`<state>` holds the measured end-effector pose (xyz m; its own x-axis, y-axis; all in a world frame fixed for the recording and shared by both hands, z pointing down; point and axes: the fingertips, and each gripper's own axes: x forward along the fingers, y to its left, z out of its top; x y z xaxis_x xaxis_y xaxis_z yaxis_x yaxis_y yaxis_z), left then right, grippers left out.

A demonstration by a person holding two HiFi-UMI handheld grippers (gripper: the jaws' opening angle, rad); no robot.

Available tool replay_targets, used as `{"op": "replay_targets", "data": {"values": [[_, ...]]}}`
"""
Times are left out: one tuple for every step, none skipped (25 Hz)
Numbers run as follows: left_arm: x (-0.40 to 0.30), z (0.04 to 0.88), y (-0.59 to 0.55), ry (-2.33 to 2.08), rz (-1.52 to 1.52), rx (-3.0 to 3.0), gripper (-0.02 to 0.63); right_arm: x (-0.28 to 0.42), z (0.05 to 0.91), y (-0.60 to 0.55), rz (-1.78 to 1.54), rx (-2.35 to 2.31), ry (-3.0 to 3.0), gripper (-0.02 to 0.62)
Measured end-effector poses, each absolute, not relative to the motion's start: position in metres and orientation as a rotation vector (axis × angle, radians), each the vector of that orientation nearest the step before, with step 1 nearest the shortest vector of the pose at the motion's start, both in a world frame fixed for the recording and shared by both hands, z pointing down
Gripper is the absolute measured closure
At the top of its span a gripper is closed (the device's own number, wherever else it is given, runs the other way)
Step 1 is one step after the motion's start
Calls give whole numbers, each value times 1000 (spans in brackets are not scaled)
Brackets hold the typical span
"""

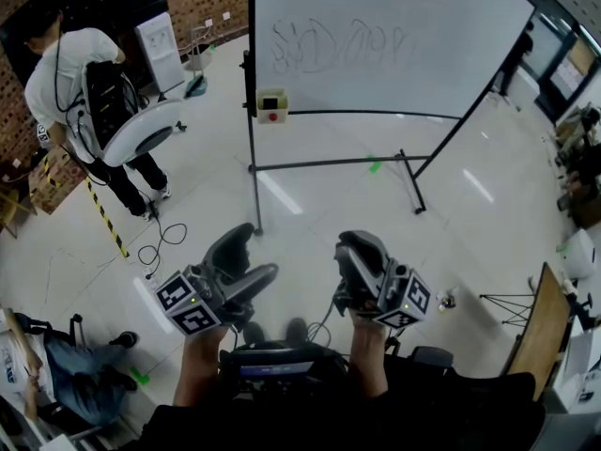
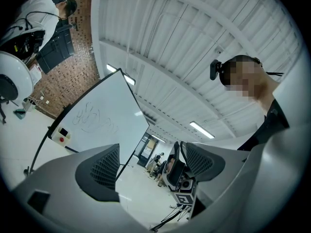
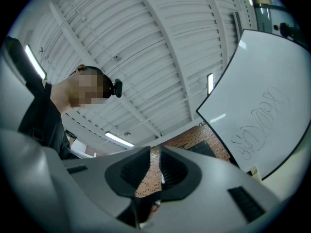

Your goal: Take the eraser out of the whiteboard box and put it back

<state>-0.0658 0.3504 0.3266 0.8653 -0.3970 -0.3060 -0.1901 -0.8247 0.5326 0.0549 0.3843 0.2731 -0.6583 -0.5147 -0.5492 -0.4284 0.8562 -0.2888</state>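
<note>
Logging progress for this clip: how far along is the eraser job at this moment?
Nothing looks done. The box hangs on the whiteboard frame, well ahead of both grippers. In hand: nothing; the left gripper is open and empty, the right gripper shut on nothing. Left: reach the box, take the eraser out, put it back.

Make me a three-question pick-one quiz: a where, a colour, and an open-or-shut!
1. Where is the little box? A) on the floor B) at the whiteboard's lower left corner C) in the tongs
2. What colour is the spot on the box? A) red B) green C) blue
3. How are the right tongs? A) wide open B) shut, empty C) squeezing a pen
1 B: it hangs beside the board's frame. 2 A: its front shows red. 3 B: the pads sit together, nothing between.
</note>
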Motion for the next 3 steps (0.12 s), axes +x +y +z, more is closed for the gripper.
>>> {"op": "replay_targets", "data": {"values": [[-64,327,351,-427,-561,2538,178,56,273,385,-177,-682,2385,518],[-63,327,352,-425,-560,2539,178,57,274,385,-178,-683,2386,518],[-62,327,352,-424,-560,2539,178,58,274,386,-178,-683,2386,518]]}}
